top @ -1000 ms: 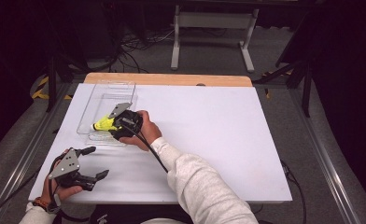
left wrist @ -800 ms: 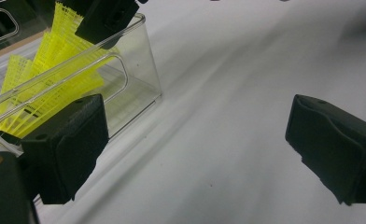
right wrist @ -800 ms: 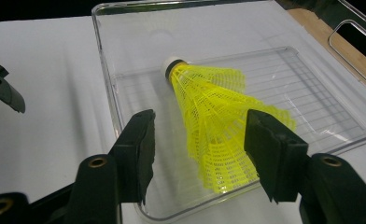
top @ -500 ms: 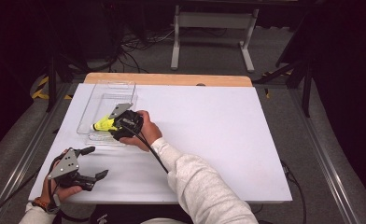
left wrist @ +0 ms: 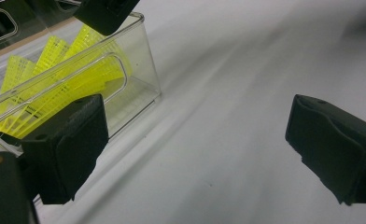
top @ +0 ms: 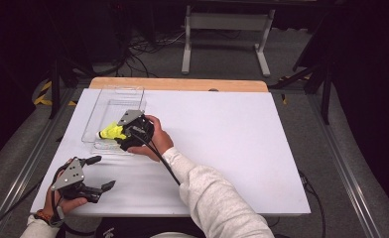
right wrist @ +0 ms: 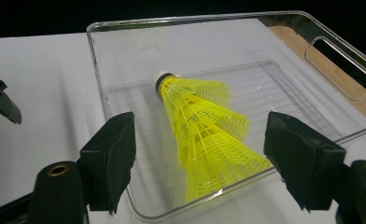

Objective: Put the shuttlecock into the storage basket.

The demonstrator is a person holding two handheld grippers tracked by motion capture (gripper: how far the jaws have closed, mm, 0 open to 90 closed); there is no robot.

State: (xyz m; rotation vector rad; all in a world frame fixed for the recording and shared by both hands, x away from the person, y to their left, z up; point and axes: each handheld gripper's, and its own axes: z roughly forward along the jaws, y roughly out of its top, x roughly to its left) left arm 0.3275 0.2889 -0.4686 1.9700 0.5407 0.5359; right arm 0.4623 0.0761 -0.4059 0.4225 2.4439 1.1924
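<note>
White table (top: 242, 139), dark room, grey floor (top: 222, 59)

the high view looks forward and down from afar; both gripper views sit low and close, sharing the clear bin (top: 114, 101) (left wrist: 144, 70) (right wrist: 97, 60) with it.
</note>
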